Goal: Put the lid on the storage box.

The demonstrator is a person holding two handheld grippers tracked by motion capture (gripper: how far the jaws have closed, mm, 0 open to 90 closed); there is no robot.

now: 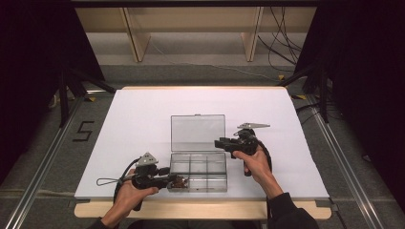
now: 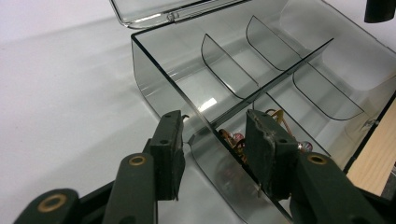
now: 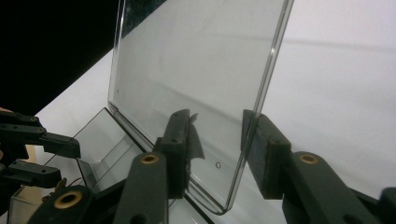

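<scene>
High view: a clear compartment box [image 1: 198, 171] sits at the desk's [image 1: 143, 114] 6 o'clock edge, its lid [image 1: 197, 132] raised toward 12 o'clock. The left claw [image 2: 215, 140] straddles the box's side wall, half open, with small trinkets [image 2: 236, 140] beneath. The right claw [image 3: 217, 140] brackets the lid's edge; whether its pads press the lid I cannot tell.
</scene>
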